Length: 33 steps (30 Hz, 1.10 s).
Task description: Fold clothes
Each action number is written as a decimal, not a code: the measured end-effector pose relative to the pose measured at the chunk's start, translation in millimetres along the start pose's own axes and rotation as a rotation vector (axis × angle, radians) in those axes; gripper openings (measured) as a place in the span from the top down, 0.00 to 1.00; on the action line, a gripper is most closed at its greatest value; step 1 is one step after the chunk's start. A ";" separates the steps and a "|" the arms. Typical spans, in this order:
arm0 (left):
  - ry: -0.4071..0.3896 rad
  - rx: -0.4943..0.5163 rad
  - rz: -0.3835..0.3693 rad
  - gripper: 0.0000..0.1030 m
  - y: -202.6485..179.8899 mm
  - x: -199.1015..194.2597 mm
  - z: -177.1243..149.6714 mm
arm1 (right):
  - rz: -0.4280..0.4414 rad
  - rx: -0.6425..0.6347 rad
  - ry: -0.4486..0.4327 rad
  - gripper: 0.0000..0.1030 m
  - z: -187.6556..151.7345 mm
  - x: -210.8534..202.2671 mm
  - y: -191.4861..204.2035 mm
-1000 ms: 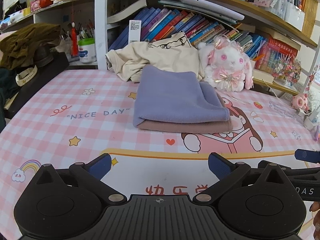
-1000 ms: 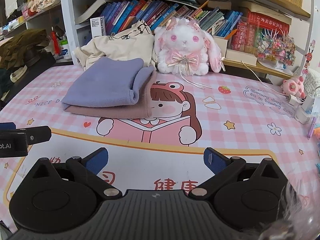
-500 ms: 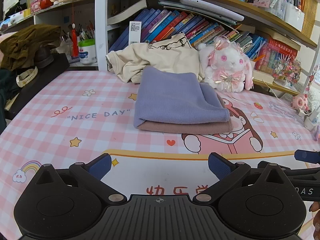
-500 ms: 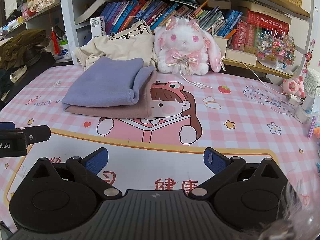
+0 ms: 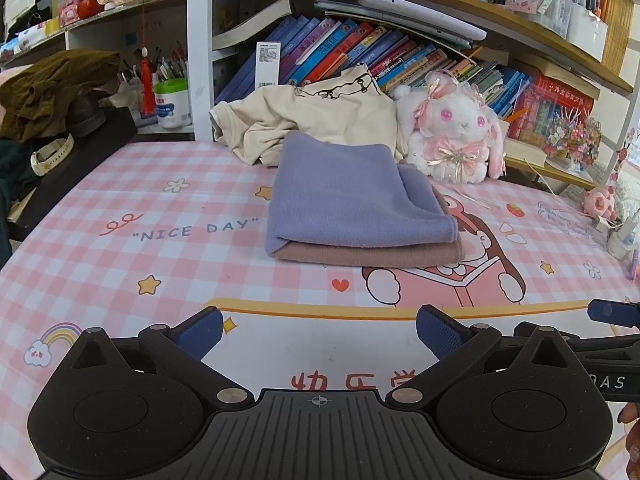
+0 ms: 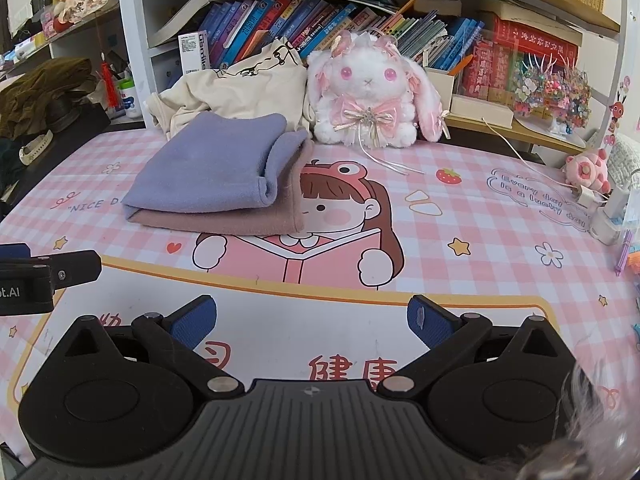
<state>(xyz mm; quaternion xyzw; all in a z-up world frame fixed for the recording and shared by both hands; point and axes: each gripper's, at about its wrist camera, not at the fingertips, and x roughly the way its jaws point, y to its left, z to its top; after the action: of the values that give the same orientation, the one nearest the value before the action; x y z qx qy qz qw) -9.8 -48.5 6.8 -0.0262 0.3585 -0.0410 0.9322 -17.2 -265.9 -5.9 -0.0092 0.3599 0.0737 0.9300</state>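
Observation:
A folded lilac cloth point(image 5: 352, 196) lies on top of a folded dusty-pink cloth point(image 5: 372, 254) on the pink checked table mat point(image 5: 120, 240). The stack also shows in the right wrist view, lilac point(image 6: 208, 172) over pink point(image 6: 248, 220). A crumpled cream shirt point(image 5: 312, 120) lies behind the stack against the books. My left gripper point(image 5: 318, 332) is open and empty, low over the mat's near part. My right gripper point(image 6: 312, 320) is open and empty, beside it to the right. Both are well short of the stack.
A white and pink plush rabbit point(image 6: 368, 96) sits behind the stack to the right. Bookshelves point(image 5: 360, 48) line the back. Dark clothes and a watch point(image 5: 52, 152) lie at the left edge. Small toys and chargers point(image 6: 600, 196) sit at the right edge.
Both grippers have stayed open and almost still. The left wrist view has shifted very slightly.

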 end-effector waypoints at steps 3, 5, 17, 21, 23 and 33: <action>0.000 -0.001 0.001 0.00 -0.3 0.4 -0.2 | 0.002 0.000 0.002 0.00 0.2 0.8 -0.7; 0.002 -0.004 0.001 0.00 0.2 0.5 -0.1 | 0.002 0.001 0.003 0.00 0.1 1.3 -0.9; 0.004 -0.006 -0.001 0.00 1.2 2.0 1.1 | 0.001 0.001 0.003 0.00 0.6 1.9 -0.4; 0.003 -0.008 -0.002 0.00 1.5 2.0 1.1 | 0.003 0.002 0.004 0.00 0.4 2.4 -0.5; 0.004 -0.009 -0.003 0.00 1.4 2.1 1.1 | 0.003 0.003 0.004 0.00 0.4 2.4 -0.2; 0.011 -0.016 -0.016 0.00 2.8 3.5 1.6 | 0.005 0.004 0.004 0.00 0.3 3.4 0.1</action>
<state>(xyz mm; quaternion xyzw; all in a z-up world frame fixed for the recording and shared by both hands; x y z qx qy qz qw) -5.9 -46.1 5.4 -0.0363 0.3638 -0.0459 0.9296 -14.5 -265.3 -8.0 -0.0066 0.3617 0.0753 0.9292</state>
